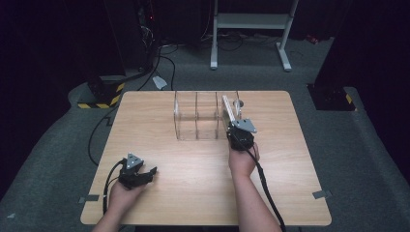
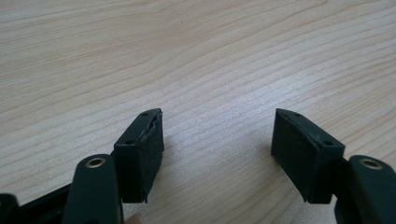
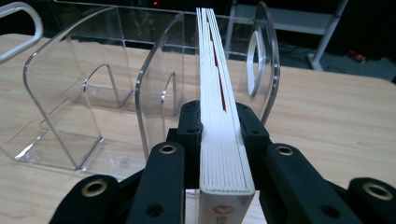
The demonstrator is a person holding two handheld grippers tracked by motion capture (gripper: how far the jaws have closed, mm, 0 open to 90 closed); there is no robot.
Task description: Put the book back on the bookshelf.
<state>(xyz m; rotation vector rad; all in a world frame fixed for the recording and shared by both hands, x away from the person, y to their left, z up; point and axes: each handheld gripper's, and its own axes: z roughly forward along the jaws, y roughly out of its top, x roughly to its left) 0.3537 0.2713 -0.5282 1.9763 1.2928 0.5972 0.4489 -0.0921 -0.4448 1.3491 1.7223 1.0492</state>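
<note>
A clear acrylic file rack [image 1: 200, 116] with upright dividers stands on the wooden table [image 1: 159, 145] toward the far middle. My right gripper [image 1: 238, 133] is shut on a thin white book [image 1: 229, 110] with red marks, held on edge. In the right gripper view the white book [image 3: 217, 107] reaches into the rightmost slot, between two dividers of the rack [image 3: 88, 98], and my right gripper [image 3: 219, 128] clamps its near end. My left gripper [image 1: 142, 175] rests low at the table's near left, open; in the left gripper view my left gripper [image 2: 217, 140] has bare wood between its pads.
A white metal stand [image 1: 251, 29] and cables [image 1: 154, 58] lie on the grey floor beyond the table. A yellow-black striped base [image 1: 104, 94] sits at the far left. Broad bare tabletop lies between the two hands.
</note>
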